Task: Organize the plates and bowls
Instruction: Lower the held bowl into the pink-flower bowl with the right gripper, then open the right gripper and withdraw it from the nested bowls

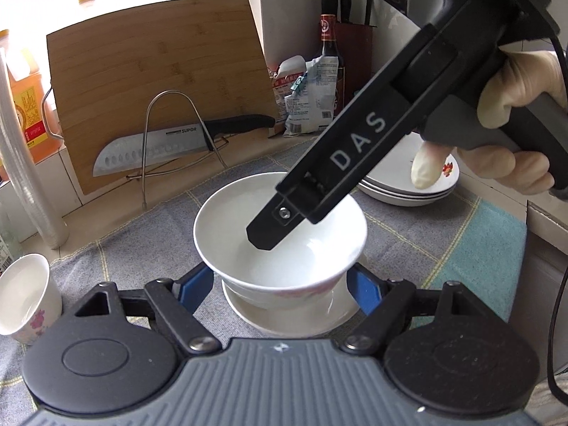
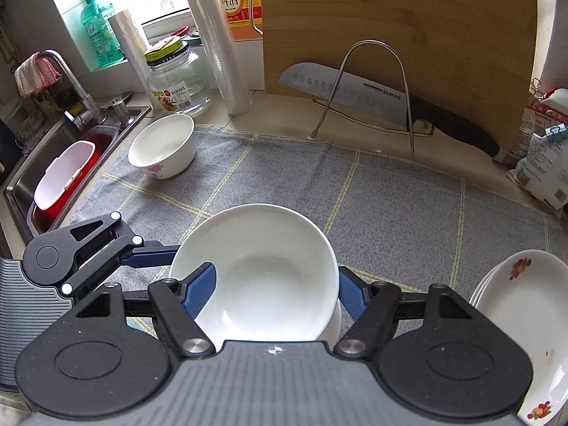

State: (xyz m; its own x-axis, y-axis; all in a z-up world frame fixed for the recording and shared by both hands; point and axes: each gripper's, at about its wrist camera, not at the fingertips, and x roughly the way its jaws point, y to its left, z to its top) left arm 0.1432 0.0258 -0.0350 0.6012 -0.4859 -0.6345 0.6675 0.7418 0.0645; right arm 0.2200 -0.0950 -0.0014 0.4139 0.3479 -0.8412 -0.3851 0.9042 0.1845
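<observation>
A white bowl (image 1: 280, 234) sits inside a second white bowl (image 1: 291, 314) on the grey cloth (image 1: 149, 245). My left gripper (image 1: 280, 289) is open, its blue fingers to either side of the stacked bowls. My right gripper (image 2: 277, 293) is open around the top bowl (image 2: 262, 273), one finger inside it and one outside the rim; in the left wrist view its finger (image 1: 273, 225) dips into the bowl. A stack of flowered plates (image 1: 411, 181) lies at the right, also in the right wrist view (image 2: 522, 323). Another flowered bowl (image 2: 163, 145) stands at the far left of the cloth.
A bamboo cutting board (image 2: 397, 28) and a knife (image 2: 358, 92) on a wire rack (image 2: 372, 88) stand at the back. A sink (image 2: 60, 163) with a red basin is at the left. A jar (image 2: 177, 78), bottles and food bags (image 1: 309, 96) line the counter.
</observation>
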